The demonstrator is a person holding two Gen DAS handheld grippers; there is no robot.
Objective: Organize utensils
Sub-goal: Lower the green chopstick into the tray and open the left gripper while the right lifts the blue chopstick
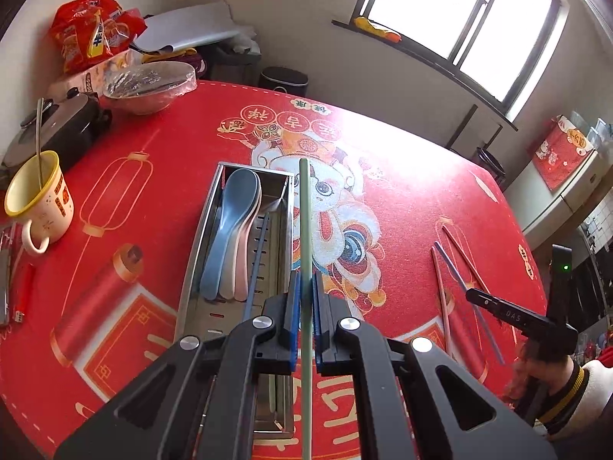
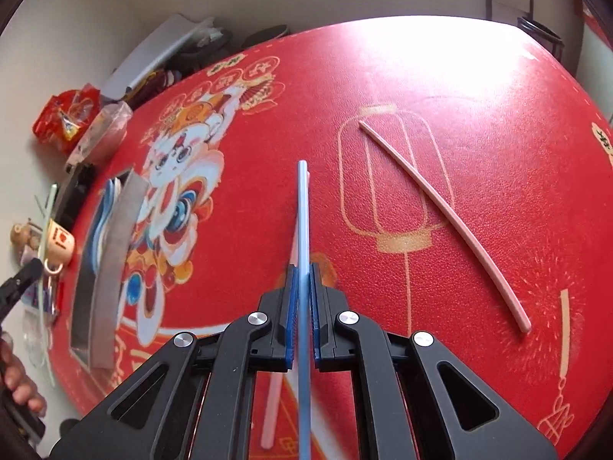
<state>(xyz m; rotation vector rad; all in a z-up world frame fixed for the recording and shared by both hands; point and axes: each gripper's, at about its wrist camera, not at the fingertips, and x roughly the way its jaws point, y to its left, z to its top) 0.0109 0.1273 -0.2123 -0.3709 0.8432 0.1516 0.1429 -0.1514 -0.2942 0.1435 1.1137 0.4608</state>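
Observation:
My left gripper [image 1: 304,280] is shut on a pale green chopstick [image 1: 304,214], held above the red tablecloth just right of the steel utensil tray [image 1: 199,245]. In the tray lie blue and pink spoons [image 1: 235,226] and a dark blue chopstick [image 1: 259,257]. My right gripper [image 2: 302,272] is shut on a light blue chopstick [image 2: 302,207], lifted a little off the cloth. One pink chopstick [image 2: 272,402] lies right under it and another pink chopstick [image 2: 440,207] lies to its right. The left wrist view shows the right gripper [image 1: 479,297] at the far right, over the pink chopsticks [image 1: 440,291].
At the table's left stand a yellow-rimmed mug [image 1: 38,199] with a metal spoon in it, a black pot [image 1: 57,130], a wrapped bowl [image 1: 149,84] and a red snack bag [image 1: 92,30]. A red lighter [image 1: 23,295] lies by the near left edge.

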